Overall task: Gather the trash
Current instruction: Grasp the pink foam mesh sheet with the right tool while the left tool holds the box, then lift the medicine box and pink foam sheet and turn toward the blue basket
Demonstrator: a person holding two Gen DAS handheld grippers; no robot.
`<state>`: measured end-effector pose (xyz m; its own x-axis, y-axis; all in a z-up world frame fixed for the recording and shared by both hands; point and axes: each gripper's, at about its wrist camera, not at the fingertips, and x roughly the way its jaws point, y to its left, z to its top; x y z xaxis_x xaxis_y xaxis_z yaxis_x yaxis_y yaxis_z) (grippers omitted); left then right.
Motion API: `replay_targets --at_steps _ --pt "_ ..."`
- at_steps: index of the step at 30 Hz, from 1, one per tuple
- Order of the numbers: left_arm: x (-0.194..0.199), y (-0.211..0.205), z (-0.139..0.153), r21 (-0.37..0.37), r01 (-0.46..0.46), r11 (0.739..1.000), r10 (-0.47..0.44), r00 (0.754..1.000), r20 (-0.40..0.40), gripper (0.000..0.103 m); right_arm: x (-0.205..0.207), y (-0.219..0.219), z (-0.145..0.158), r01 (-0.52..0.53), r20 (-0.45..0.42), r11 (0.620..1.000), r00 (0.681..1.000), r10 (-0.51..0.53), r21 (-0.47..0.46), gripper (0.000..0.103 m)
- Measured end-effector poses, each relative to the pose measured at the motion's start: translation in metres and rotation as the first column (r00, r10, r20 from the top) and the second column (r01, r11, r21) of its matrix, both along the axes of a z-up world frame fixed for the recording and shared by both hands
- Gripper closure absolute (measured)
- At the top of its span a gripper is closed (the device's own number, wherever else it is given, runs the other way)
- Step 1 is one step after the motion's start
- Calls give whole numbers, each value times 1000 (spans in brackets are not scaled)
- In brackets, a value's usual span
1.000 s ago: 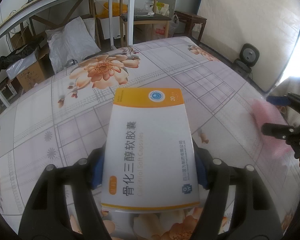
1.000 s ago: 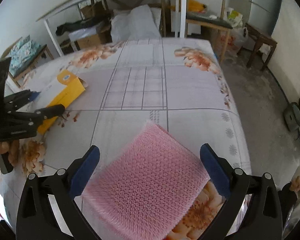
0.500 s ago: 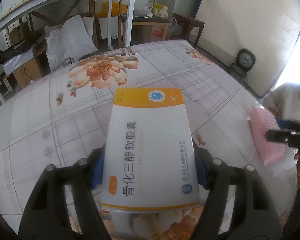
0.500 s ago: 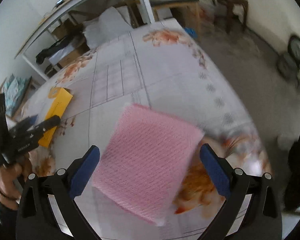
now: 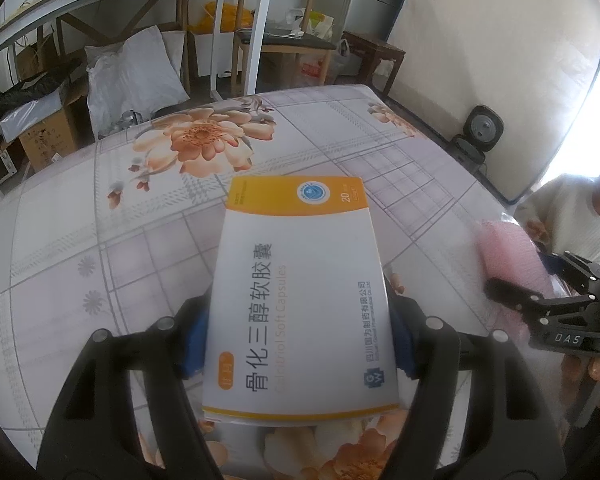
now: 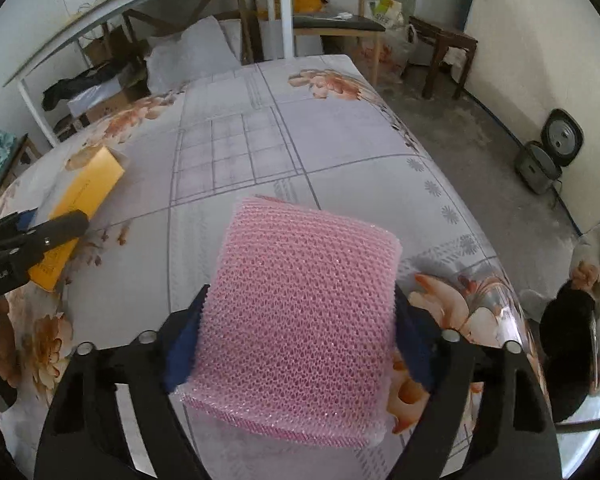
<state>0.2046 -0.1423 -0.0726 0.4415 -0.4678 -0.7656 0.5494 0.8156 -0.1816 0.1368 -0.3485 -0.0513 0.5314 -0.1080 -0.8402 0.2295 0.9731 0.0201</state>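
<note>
A flowered tablecloth covers the table; cluttered, possibly storage, room behind.

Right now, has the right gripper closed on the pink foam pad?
Yes. The right gripper has just been closing, and both blue pads now press the pink foam pad's sides.

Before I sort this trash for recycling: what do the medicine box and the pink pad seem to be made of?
Medicine box: looks like thin printed cardboard, smooth with a slight sheen; flat faces, crisp folded edges, an open end flap in the right wrist view.
Pink pad: probably soft plastic foam netting or bubble-type wrap; honeycomb texture, translucent glossy edges, rounded corners.
</note>
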Motion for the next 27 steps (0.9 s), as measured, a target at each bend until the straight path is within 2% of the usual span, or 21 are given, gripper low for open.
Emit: replay_targets --at_steps 4,9,11,14,17,27 --pt "0 0 0 1 1 1000 -1 1000 1 36 -1 1 1 -56 15 998 998 56 3 29" --pt "-2 -5 0 37 13 999 -13 1000 18 36 2 3 4 -103 36 994 994 102 28 31" --pt "-3 -7 0 68 4 998 -6 999 33 37 4 8 8 -124 47 992 991 124 11 31" --pt "-6 -8 1 70 3 998 -7 998 56 37 9 17 20 -162 87 987 983 163 -12 31" --pt "-7 -2 5 61 -29 998 24 996 82 37 15 27 29 -201 121 978 971 207 -57 31" --pt "-41 16 6 125 -99 987 85 990 113 37 16 36 35 -232 163 972 958 234 -34 30"
